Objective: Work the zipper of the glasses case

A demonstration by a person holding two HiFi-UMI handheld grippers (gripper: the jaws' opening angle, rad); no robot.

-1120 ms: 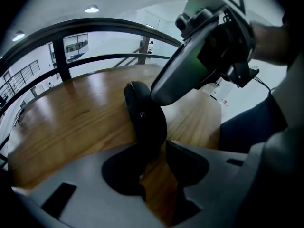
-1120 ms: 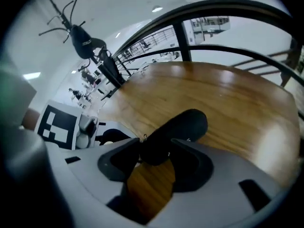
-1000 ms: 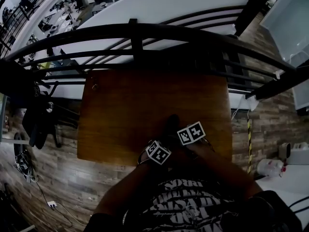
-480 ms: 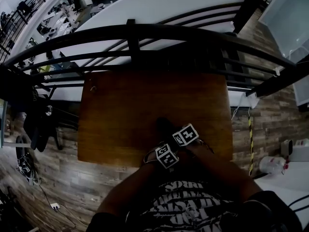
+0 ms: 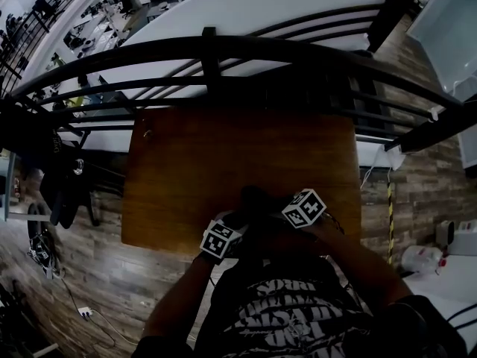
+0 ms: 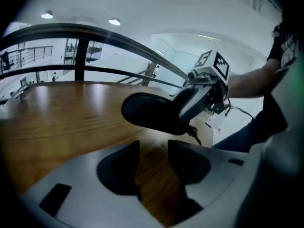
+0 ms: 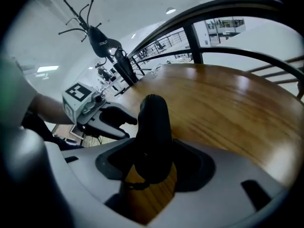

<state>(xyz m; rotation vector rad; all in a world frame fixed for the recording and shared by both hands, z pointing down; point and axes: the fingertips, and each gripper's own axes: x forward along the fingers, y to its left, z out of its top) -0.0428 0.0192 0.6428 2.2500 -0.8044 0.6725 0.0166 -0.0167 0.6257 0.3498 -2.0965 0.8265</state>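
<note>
The black glasses case (image 5: 257,200) is near the front edge of the wooden table (image 5: 194,162). My right gripper (image 5: 274,213) is shut on one end of it, the jaws closing, and holds the case (image 6: 154,113) just above the wood. In the right gripper view the case (image 7: 153,127) stands between both pads, with its zipper pull (image 7: 133,184) dangling below. My left gripper (image 5: 235,224) sits apart to the left of the case. Its jaws (image 6: 154,163) are opening with only bare table between them.
A black metal railing (image 5: 223,51) curves along the table's far edge. A coat rack (image 7: 97,37) stands beyond the left end. The person's torso in a printed shirt (image 5: 291,312) is close to the near edge. Wood floor surrounds the table.
The left gripper has pulled away to the left from the right gripper and the case, and its jaws have spread. The right gripper has shifted slightly right, still holding the case.
</note>
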